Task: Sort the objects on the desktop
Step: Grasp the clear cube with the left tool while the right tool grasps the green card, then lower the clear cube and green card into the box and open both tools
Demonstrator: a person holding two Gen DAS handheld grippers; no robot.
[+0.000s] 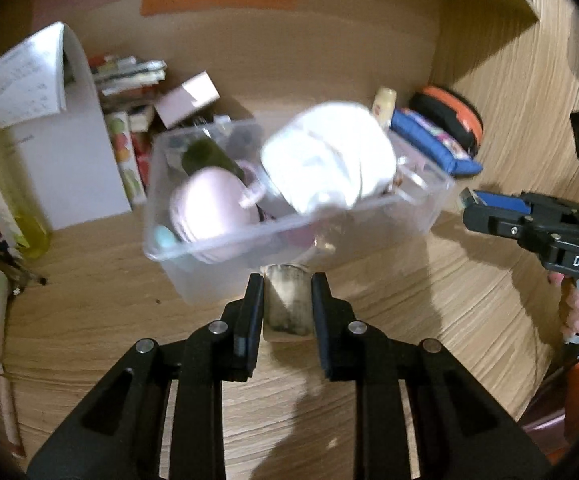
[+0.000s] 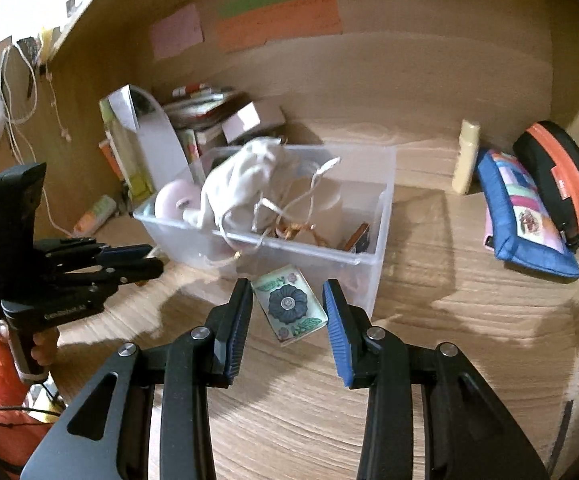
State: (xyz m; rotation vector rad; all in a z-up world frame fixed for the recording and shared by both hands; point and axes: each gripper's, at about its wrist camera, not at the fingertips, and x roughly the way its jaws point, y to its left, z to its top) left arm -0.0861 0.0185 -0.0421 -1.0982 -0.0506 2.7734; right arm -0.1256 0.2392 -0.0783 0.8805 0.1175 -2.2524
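While the left gripper (image 1: 287,300) pinches a small grey roll (image 1: 288,300), it should lift it over the clear box (image 1: 225,236) rim, where a white bag (image 1: 329,156) and pink pouch (image 1: 209,204) lie. Beside the box, the right gripper (image 2: 287,306) squeezes a flowered tile (image 2: 289,306).

A home study nook: a wood-grain counter (image 2: 449,340) walled by matching panels, sticky notes (image 2: 277,20) on the back panel, stacked books (image 2: 205,108) in the far left corner, pencil pouches (image 2: 521,216) at the right edge.
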